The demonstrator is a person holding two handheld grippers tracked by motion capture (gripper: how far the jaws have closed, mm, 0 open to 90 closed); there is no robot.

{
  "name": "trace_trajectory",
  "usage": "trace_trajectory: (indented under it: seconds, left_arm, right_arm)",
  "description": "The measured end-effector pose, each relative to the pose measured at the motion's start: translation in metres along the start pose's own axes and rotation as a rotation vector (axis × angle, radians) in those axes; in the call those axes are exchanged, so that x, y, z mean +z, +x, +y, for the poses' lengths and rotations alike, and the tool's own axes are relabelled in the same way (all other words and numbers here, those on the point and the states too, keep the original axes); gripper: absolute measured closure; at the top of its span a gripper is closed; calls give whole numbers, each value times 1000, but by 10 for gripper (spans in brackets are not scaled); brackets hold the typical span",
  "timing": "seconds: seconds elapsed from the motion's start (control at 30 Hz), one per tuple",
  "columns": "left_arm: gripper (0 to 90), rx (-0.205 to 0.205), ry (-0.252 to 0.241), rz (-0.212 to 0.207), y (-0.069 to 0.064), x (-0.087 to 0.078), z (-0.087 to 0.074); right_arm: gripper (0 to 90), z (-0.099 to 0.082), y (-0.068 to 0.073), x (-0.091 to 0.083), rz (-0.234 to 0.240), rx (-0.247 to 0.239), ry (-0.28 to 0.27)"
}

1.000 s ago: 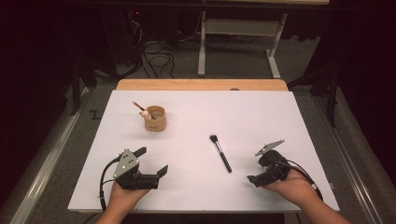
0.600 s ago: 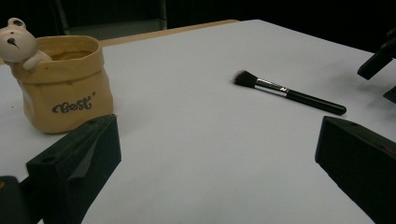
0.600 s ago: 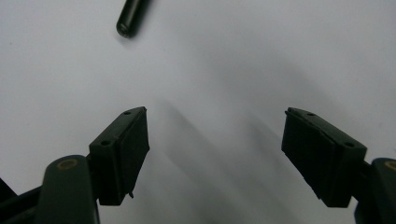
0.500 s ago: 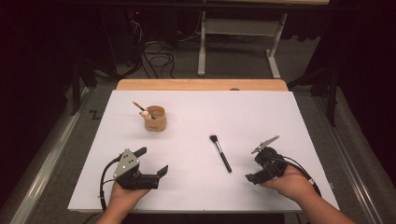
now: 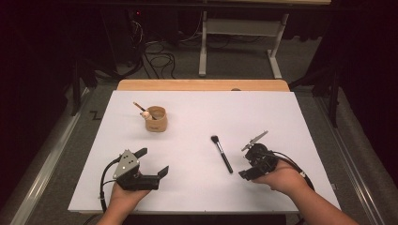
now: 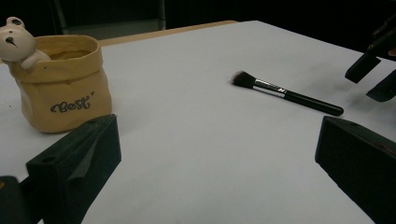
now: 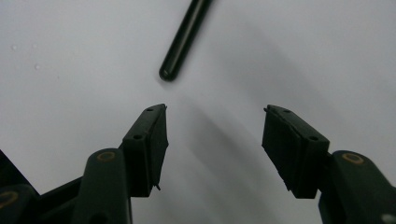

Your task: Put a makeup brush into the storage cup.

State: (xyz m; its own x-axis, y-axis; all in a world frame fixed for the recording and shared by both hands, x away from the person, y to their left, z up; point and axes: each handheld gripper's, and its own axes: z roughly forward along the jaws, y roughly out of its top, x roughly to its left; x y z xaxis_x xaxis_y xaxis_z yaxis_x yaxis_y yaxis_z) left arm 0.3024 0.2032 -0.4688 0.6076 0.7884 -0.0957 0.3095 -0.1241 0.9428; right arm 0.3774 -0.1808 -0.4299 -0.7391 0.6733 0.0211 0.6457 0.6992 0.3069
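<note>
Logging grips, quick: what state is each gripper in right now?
Left gripper: open, holding nothing.
Right gripper: open, jaws just been closing, nothing between them; makeup brush lies just ahead.

This is looking like a lab or recording studio: a white-topped table (image 5: 300,126) is sitting under bright light, black curtains are hanging behind it, loose cables (image 5: 157,56) are lying on grey carpet beyond it, beside a metal stand (image 5: 237,35).
</note>
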Motion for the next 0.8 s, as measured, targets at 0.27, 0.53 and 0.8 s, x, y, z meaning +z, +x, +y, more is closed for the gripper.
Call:
trace_trajectory:
  seconds: [0.27, 0.53, 0.8]
  left_arm:
    - [13, -2, -2, 0, 0, 0, 0]
    - [13, -8, -6, 0, 1, -1, 0]
    - [13, -10, -5, -1, 2, -2, 0]
  right_arm:
    - [434, 12, 8, 7, 4, 5, 8]
    - [399, 20, 15, 13, -6, -8, 17]
    - [466, 27, 16, 17, 18, -6, 25]
